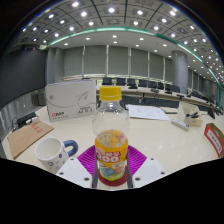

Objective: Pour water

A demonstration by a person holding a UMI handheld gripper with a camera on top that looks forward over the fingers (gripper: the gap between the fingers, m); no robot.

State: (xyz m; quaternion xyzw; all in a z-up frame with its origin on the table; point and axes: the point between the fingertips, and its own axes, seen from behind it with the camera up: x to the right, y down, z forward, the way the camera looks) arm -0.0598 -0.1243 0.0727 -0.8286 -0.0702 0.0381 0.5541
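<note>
Gripper (111,172) looks clenched on the bottle (111,140), dead centre between its pink pads (88,160); white mug (52,153) sits at 9 o'clock, just beside it on the table (160,138).

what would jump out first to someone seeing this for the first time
A clear bottle with an orange cap and colourful label stands upright between the tool fingers, dominating the view. A white mug with a blue handle sits on the table just beside it. Beyond the mug, a white box stands further back.
</note>
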